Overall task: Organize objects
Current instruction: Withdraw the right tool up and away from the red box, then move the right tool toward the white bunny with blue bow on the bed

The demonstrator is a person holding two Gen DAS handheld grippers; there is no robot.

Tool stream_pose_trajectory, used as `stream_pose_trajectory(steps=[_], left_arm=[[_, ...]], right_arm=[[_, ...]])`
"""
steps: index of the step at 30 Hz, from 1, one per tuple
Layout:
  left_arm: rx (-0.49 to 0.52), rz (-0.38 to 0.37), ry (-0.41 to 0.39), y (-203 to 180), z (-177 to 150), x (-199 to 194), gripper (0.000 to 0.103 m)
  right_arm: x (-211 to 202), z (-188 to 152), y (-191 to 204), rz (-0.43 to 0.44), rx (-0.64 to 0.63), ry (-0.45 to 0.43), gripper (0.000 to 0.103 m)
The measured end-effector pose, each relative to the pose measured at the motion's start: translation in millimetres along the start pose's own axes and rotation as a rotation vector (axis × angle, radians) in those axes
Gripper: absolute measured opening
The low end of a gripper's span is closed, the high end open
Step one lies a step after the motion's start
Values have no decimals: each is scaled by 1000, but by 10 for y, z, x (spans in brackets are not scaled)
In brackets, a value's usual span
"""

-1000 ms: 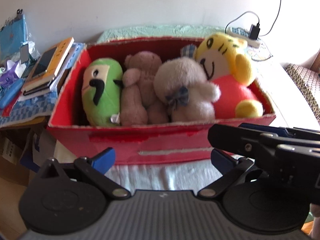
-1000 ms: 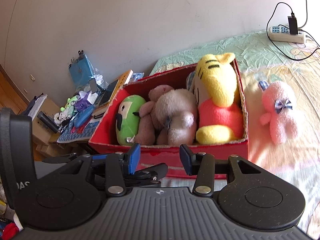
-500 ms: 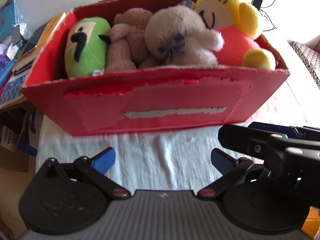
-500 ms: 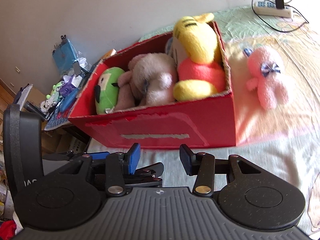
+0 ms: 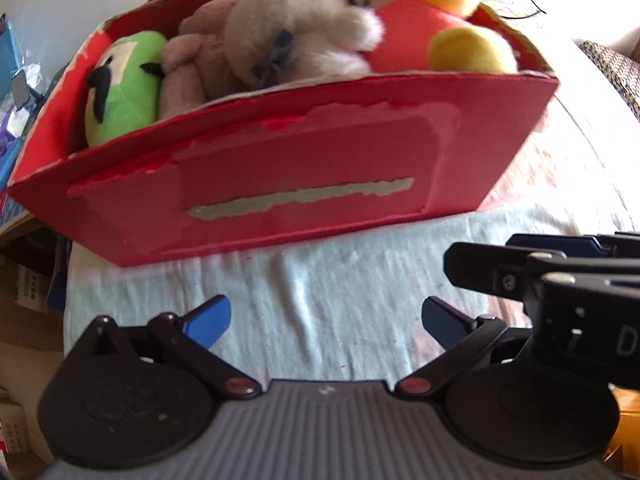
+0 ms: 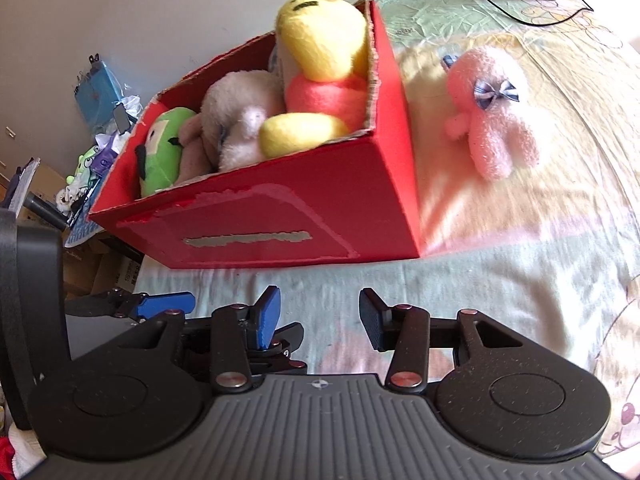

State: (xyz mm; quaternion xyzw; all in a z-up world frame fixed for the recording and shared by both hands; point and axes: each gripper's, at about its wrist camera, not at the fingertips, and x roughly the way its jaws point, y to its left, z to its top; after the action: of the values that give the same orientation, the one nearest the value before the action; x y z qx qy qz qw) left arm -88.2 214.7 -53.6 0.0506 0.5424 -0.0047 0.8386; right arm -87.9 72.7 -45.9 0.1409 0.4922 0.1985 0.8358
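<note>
Your left gripper hovers low over the bedsheet, fingers spread wide, holding nothing. Your right gripper sits beside it, parted and empty too. Both have dropped closer: the red cardboard box of plush toys now looms above. Only your right view shows the pink plush lying outside, right of the box.

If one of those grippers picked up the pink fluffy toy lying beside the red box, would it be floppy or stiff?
Probably floppy: the pink plush toy looks soft and fuzzy, with limp limbs. Likely light, so it shouldn't slip. Lying flat on the bedsheet, it's unlikely to roll.
</note>
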Motion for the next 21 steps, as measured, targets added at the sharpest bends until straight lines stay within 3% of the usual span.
stream_pose_trajectory(steps=[5,21], left_arm=[[48,-16,13,-319,18,31,101],[162,-86,1,-1338,259,33,101]], right_arm=[[-28,7,-220,-9,15,33,47],[-403,135,-1053,-41,81,24,47]])
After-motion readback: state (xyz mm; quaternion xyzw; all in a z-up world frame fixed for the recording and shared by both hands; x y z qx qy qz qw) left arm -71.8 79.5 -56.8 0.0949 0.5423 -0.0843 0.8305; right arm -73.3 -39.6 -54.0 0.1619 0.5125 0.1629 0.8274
